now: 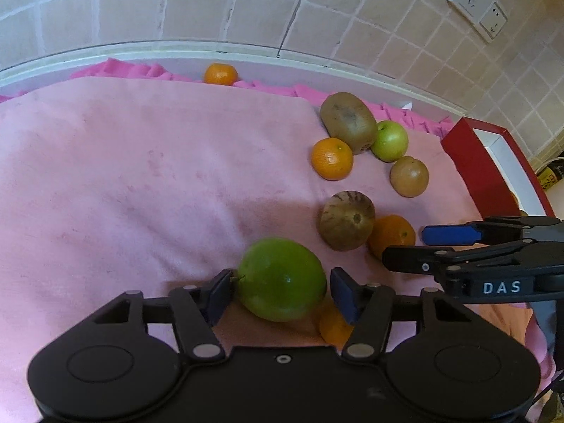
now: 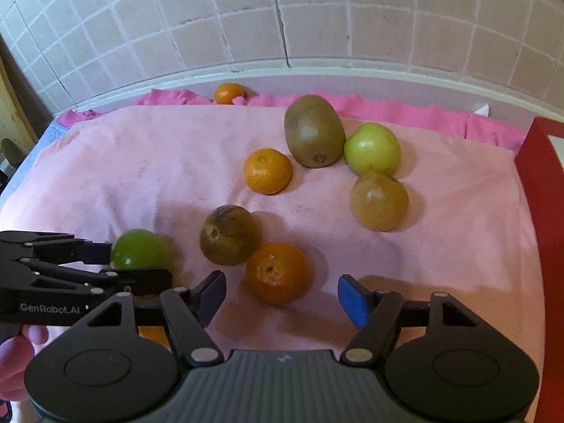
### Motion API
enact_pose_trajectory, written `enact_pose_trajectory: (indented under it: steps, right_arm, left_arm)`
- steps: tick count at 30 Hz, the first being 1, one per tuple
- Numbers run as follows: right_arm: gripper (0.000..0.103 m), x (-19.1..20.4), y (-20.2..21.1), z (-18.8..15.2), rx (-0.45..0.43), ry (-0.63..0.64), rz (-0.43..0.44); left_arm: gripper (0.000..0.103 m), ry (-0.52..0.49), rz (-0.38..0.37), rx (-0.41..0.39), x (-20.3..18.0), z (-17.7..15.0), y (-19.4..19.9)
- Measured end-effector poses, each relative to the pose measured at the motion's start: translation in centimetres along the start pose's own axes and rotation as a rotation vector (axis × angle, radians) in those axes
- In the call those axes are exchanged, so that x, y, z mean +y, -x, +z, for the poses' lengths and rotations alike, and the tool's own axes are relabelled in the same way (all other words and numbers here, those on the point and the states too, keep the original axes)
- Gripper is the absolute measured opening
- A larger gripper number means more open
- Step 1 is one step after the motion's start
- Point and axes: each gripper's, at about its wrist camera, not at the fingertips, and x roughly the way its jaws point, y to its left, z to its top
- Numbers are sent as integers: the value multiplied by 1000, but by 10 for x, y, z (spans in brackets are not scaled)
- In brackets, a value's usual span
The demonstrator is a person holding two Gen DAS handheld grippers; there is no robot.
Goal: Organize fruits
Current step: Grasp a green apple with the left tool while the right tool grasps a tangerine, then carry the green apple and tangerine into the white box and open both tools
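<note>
Green fruit (image 1: 281,278) between left gripper (image 1: 278,294) pads, left pad touching, right pad just clear; not yet clamped. Right gripper (image 2: 282,298) wide open, empty, behind orange (image 2: 278,272), right of green fruit.

A wall of beige square tiles (image 1: 246,7) with pale grout rises behind the table, one dark crack running down it. A white double socket plate (image 1: 477,7) sits on the tiles at the far right (nothing plugged in). A white ledge (image 2: 317,70) lines the wall's foot. A pale pink cloth (image 1: 158,176) covers the table, over a brighter pink one (image 2: 405,112)
</note>
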Motion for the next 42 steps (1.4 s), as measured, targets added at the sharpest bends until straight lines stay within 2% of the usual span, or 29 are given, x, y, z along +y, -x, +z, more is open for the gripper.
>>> enact_pose_trajectory:
  steps: [1, 8, 11, 16, 21, 24, 29, 34, 38, 42]
  right_arm:
    - [68, 0, -3, 1, 1, 0, 3]
    - [59, 3, -13, 1, -10, 17, -12]
    - [43, 5, -12, 1, -23, 38, -4]
    - [42, 5, -7, -2, -35, 46, -10]
    - [42, -1, 16, -9, -69, 26, -5]
    - [42, -8, 41, -8, -113, 15, -10]
    - [42, -29, 99, -3, -238, 4, -44]
    - [42, -79, 169, -1, -371, -121, -59]
    - [42, -125, 229, -9, -500, -193, -163]
    - [42, -172, 271, -21, -560, -253, -271]
  left_arm:
    - [65, 0, 5, -5, 0, 0, 0]
    - [65, 12, 17, -21, 0, 2, -2]
    - [65, 13, 21, -26, 0, 0, -1]
    - [65, 22, 18, -30, 0, 1, 3]
    - [65, 3, 16, -52, -7, 10, 16]
    - [65, -35, -28, -81, -20, 23, 30]
    - [65, -188, -40, -174, -73, 62, 56]
    - [65, -287, -176, -263, -133, 109, 80]
    - [65, -406, -249, -323, -199, 143, 88]
    - [65, -485, -318, -336, -261, 167, 78]
